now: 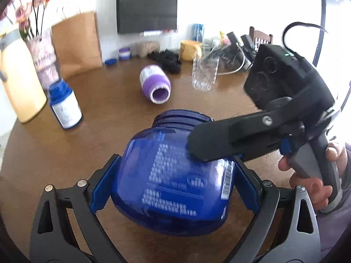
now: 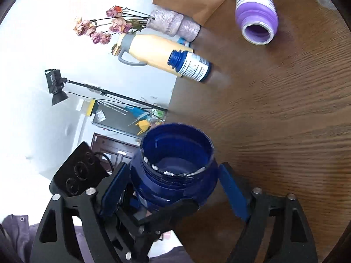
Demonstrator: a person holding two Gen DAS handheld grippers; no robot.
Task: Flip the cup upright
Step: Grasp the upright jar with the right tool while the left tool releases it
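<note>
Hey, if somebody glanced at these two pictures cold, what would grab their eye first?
First, the big translucent blue jar in the foreground, lying tilted between the pads of the left tool, with the right tool at its neck. Behind it on the wooden table, a purple jar lies on its side, mouth open.

Left hand-held gripper [image 1: 173,173] clamped; right hand-held gripper [image 2: 173,188] spread, one finger touching.

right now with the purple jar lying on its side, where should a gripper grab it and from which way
Judging from both views, take the purple jar across its bulging middle, coming down from above with one finger on each long side. It lies on the table with its open mouth sideways; the belly is free all round, and a mid-body hold should let it swing upright.
</note>
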